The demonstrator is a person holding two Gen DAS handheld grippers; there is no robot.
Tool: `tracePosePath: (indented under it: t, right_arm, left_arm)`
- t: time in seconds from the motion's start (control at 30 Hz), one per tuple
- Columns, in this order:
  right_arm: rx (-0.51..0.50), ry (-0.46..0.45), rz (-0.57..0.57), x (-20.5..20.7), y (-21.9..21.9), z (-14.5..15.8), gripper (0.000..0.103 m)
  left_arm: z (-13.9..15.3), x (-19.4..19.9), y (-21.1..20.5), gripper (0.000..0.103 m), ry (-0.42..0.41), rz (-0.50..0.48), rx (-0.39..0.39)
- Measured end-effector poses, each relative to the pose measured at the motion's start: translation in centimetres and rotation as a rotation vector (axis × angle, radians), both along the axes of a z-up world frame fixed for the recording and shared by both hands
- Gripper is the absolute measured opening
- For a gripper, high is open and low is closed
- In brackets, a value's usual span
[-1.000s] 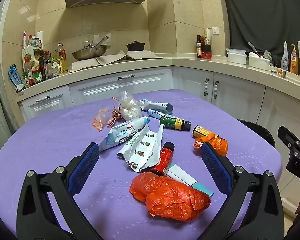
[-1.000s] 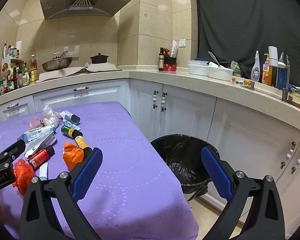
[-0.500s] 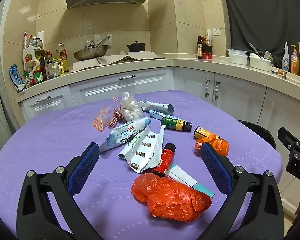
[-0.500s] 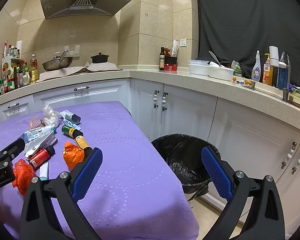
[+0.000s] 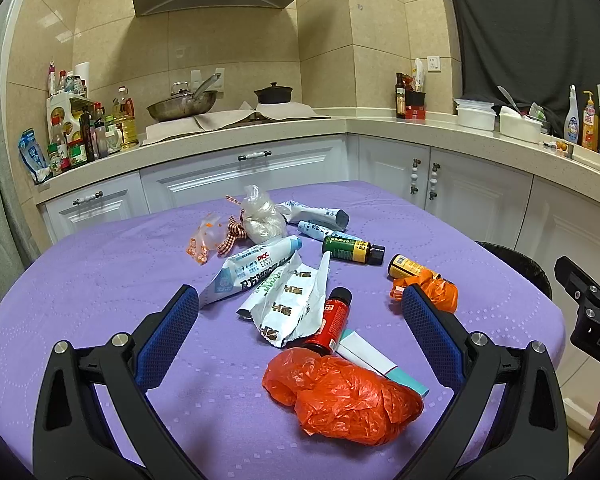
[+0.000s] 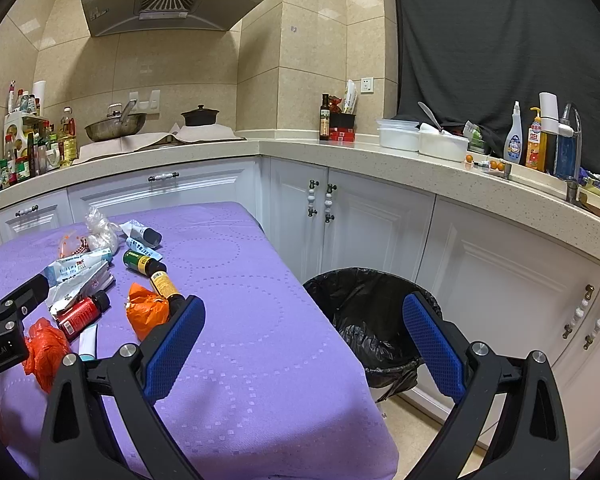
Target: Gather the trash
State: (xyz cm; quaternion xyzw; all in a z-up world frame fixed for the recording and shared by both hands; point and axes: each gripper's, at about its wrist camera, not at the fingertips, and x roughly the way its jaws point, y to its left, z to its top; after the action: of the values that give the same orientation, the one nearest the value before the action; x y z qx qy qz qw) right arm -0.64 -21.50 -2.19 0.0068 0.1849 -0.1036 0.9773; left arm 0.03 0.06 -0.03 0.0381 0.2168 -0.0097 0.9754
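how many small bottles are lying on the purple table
3: a red bottle beside the white wrapper, a green bottle farther back, a yellow-labelled bottle touching the small orange bag. Others may be hidden.

the left wrist view looks from low over the purple worktop (image 5: 100,280) toward the corner cabinets, litter close ahead. the right wrist view faces right of it, past the worktop edge to the bin (image 6: 376,320). both share the orange bag (image 5: 340,396).

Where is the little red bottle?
In the left wrist view, the red bottle lies mid-table between the white wrapper and the teal-tipped tube.
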Motion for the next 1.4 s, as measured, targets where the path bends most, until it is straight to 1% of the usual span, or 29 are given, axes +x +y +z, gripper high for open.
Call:
tracePosePath:
  t: [1.4]
  right_arm:
    - [-0.002, 0.002, 0.0, -0.03, -0.04, -0.06, 0.096]
  left_arm:
    - [0.1, -0.09, 0.76, 0.099, 0.0, 0.007, -0.002]
